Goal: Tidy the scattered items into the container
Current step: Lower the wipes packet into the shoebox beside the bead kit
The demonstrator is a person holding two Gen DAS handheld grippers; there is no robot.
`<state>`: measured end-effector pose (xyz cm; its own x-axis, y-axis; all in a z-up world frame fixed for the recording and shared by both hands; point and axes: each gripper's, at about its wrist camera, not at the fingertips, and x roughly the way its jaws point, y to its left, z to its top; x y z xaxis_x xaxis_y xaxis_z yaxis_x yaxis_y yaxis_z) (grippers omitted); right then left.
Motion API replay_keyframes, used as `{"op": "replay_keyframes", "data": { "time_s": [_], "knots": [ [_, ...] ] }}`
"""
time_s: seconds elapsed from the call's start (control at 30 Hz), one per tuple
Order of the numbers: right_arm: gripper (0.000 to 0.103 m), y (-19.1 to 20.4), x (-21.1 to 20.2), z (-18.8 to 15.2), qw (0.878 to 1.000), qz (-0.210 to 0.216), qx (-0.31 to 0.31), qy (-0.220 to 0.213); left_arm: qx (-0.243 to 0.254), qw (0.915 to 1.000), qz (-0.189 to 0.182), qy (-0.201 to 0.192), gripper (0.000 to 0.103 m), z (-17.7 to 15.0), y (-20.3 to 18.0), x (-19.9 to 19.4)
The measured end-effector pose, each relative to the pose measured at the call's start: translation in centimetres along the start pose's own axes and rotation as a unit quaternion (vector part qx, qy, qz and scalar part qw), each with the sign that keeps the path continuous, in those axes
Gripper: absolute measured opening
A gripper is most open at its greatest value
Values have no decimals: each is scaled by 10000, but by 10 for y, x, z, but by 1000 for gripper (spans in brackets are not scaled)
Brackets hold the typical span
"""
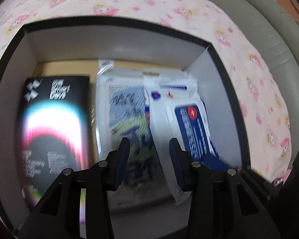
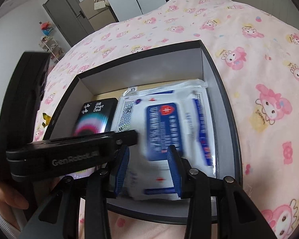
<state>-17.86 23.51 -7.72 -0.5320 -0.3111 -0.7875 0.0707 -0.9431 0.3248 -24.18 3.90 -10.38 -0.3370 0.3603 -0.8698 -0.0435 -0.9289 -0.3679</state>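
Your box (image 2: 225, 99) holds three items already; right hand-held gripper (image 2: 147, 171) pinches wipes pack (image 2: 165, 127), left hand-held gripper (image 1: 149, 163) spread.

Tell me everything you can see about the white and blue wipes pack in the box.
The wipes pack is a soft white plastic pouch with a blue label and a red-and-white shield mark. It looks blurred. It sits in the right side of the black box, tilted, overlapping a clear-bagged card. The right gripper has its fingers on either side of the pack's near end; whether they pinch it is unclear.
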Motion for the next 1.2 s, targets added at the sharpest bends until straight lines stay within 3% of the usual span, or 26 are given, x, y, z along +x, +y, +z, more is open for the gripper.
{"op": "replay_keyframes", "data": {
  "time_s": [0.07,0.13,0.2,0.23,0.3,0.4,0.47,0.57,0.67,0.8,0.9,1.0,1.07,1.2],
  "knots": [
    [35,0,2,0,10000,-8,17,28,-165,9998,63,-39,41,7,1,2],
    [35,1,3,-1,10000,-83,0,30,-245,9993,-263,92,41,10,-3,5],
    [35,2,3,0,9999,-109,-30,29,-122,9982,-505,284,43,8,-13,11],
    [36,1,2,0,9999,-114,-13,24,47,9986,-423,301,47,4,-21,12],
    [35,0,3,0,9999,-132,20,33,263,9989,-297,247,49,1,-27,12],
    [36,0,3,1,9999,-108,44,24,121,9985,-501,188,49,1,-20,5],
    [36,1,3,0,9999,-129,22,34,-16,9986,-524,-51,49,-3,-14,-8],
    [36,1,-1,0,9998,-202,51,31,-189,9990,-125,-374,49,-3,-7,-26],
    [36,0,-8,-2,9997,-220,114,-59,-170,9990,406,-56,49,-1,-12,-16],
    [36,0,-5,-3,9995,-324,17,-14,-191,9979,574,245,48,-5,-12,-6],
    [36,0,-3,-2,9995,-303,13,8,-395,9985,13,366,48,-2,-12,-1],
    [35,-5,-3,0,9997,-241,93,35,-267,9974,-399,535,47,-3,-15,4],
    [35,-8,-2,1,9997,-205,122,65,-155,9971,-491,568,47,-7,-18,2],
    [38,-5,-2,1,9998,-170,69,51,-104,9982,-524,279,47,-17,-16,-18]
  ]
}}
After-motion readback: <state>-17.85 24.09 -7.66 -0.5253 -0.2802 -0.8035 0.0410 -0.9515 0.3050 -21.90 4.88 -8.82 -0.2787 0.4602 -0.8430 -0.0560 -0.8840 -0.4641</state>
